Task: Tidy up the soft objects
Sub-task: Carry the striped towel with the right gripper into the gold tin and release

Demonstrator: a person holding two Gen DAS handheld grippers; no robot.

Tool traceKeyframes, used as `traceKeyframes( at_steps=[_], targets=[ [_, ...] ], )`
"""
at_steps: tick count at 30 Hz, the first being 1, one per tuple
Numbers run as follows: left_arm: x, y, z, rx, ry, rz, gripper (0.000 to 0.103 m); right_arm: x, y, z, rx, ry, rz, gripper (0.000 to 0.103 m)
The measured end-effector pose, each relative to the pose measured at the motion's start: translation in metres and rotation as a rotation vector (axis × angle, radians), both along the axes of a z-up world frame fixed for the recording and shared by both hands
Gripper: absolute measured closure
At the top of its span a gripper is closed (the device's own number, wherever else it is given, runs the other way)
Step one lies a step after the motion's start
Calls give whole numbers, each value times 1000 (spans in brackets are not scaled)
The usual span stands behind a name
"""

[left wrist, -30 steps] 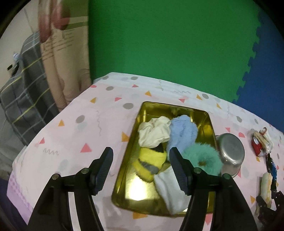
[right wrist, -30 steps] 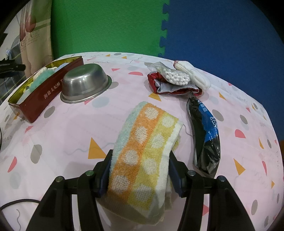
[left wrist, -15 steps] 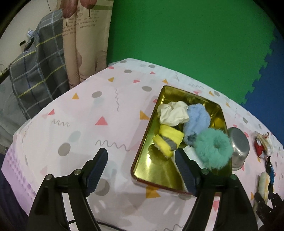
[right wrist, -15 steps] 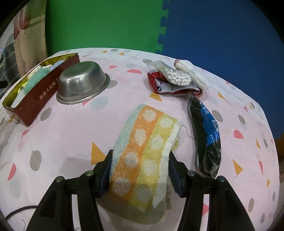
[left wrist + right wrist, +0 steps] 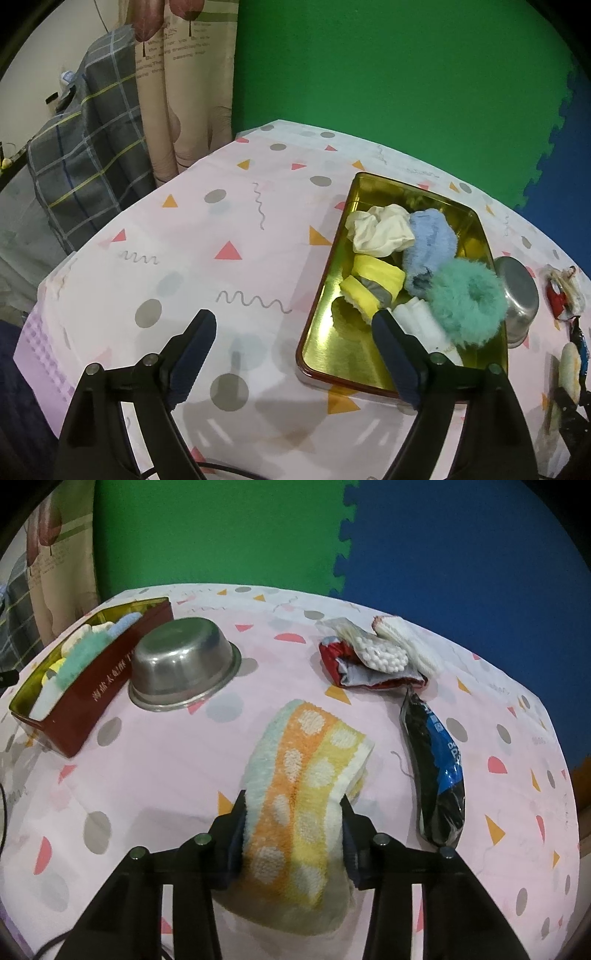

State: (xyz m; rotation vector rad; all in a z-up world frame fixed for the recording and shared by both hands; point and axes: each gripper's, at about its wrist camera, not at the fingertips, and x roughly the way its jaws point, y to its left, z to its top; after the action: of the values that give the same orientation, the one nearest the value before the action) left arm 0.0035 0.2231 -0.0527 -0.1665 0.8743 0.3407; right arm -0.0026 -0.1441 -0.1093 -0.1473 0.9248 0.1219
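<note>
My right gripper (image 5: pixel 293 812) is shut on a folded orange, yellow and pale green towel with white dots (image 5: pixel 303 764) and holds it just above the tablecloth. My left gripper (image 5: pixel 295 332) is open and empty, above the table to the left of the gold tin tray (image 5: pixel 325 354). The tray holds a cream cloth (image 5: pixel 380 229), a blue fuzzy sock (image 5: pixel 430 247), a yellow and grey sock (image 5: pixel 373 280), a teal fluffy scrunchie (image 5: pixel 467 302) and a white sock (image 5: pixel 424 325). The tray, with red outer walls, shows at left in the right wrist view (image 5: pixel 92 698).
An upturned steel bowl (image 5: pixel 183 662) stands beside the tray. A red pouch with cotton swabs and pads (image 5: pixel 373 659) and a black and blue packet (image 5: pixel 436 768) lie to the right. A curtain and a plaid cloth (image 5: pixel 85 155) are beyond the table's left edge.
My left gripper has drawn back and to the left, away from the tray, still open. My right gripper has lifted slightly with the towel in it.
</note>
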Motion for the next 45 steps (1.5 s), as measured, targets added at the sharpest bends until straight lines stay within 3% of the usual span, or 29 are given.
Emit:
traceKeyframes(
  at_steps=[12,17,24,33,43,45],
  targets=[
    [0,10,0,22,-4,45,16,6,37,37,107,-47,90,60],
    [-1,17,0,19,-1,81,13,18,75,56,169,-62,170,60],
    [-3,31,0,3,-7,136,11,31,152,74,180,-82,330,60],
    [-6,51,-6,-67,2,206,11,46,231,61,145,-24,466,60],
    [-5,52,-8,-75,7,205,11,67,260,39,101,7,476,56],
    [-4,51,-8,-73,9,200,11,70,259,36,97,12,463,51]
  ],
)
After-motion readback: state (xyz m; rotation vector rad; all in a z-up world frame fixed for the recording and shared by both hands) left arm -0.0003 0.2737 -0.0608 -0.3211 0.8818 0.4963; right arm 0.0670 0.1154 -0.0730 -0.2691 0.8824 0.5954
